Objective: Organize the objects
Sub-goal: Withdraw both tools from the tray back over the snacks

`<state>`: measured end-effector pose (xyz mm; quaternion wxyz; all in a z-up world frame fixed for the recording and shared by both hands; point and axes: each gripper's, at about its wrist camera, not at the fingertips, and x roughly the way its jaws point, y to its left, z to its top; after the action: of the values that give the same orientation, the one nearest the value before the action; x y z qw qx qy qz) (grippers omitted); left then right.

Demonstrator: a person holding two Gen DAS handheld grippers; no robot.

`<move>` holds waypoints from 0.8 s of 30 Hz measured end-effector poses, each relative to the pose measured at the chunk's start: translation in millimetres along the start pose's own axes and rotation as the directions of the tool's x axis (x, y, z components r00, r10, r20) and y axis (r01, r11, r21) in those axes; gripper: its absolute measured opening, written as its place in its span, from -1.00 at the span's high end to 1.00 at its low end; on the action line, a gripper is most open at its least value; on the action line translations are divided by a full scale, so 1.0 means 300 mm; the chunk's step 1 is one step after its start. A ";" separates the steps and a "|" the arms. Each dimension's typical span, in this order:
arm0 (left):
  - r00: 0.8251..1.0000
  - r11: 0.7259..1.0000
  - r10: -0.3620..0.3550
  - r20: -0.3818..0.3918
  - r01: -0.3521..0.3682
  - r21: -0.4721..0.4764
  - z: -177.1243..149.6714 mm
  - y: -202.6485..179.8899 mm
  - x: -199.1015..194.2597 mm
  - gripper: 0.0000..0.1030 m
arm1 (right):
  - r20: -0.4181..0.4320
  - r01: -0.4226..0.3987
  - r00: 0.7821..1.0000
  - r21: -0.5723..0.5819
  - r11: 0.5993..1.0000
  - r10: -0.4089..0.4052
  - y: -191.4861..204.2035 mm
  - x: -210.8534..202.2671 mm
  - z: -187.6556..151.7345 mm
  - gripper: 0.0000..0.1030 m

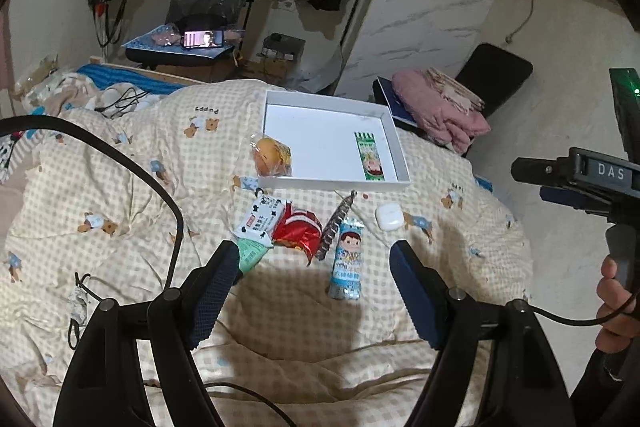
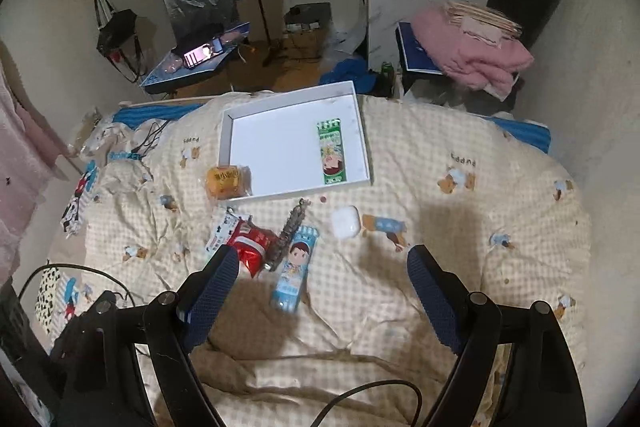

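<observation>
Both grippers hang over the bed with their fingers spread wide and nothing between them. Left gripper point(image 1: 314, 259) sits above the quilt point(image 1: 120, 187), near the front edge of the bed. Right gripper point(image 2: 324, 265) sits above the same spot from its own side. A hand point(image 1: 618, 303) holds the right gripper's handle at the right side of the left view.

On the quilt, toward the far edge of the bed, lies a white tray point(image 2: 362, 131). Inside the tray, by its right wall, lies a green candy pack point(image 2: 331, 151). It lies flat, long way along the wall.

An orange bun point(image 2: 228, 182) in a clear bag touches the tray's near left corner, outside it.

Just in front of the tray lie more things, close together. A white snack pack point(image 1: 260, 217) is on the left. A red bag point(image 1: 298, 233) touches it. A grey key chain point(image 1: 338, 223) lies next to the red bag. A blue candy pack point(image 1: 348, 259) lies right beside the chain, nearest the grippers. A white earbud case point(image 1: 389, 217) sits alone, to the right of the blue pack.
</observation>
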<state>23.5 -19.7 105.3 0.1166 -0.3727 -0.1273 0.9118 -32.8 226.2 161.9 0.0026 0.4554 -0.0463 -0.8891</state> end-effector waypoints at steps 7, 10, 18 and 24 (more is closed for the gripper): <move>0.999 0.999 0.035 -0.021 -0.035 0.014 -0.050 0.017 0.080 -0.56 | -0.041 -0.125 0.991 0.012 0.992 0.126 -0.032 0.117 -0.094 -0.69; 0.999 0.999 0.044 -0.018 -0.044 0.020 -0.086 0.034 0.135 -0.56 | -0.056 -0.092 0.994 0.030 0.995 0.093 -0.031 0.225 -0.138 -0.69; 0.989 0.997 -0.040 -0.145 0.030 -0.069 -0.156 0.110 0.305 -0.49 | -0.155 -0.162 0.975 -0.007 0.987 0.159 -0.008 0.492 -0.236 -0.69; 0.977 0.987 -0.096 -0.189 0.069 -0.143 -0.177 0.141 0.374 -0.13 | -0.158 -0.304 0.942 -0.036 0.952 0.295 0.004 0.593 -0.271 -0.69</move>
<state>-21.9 -17.2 -17.6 0.1406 -0.4618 -0.1923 0.8544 -71.1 210.3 -29.1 0.1549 0.5086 -0.0880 -0.8424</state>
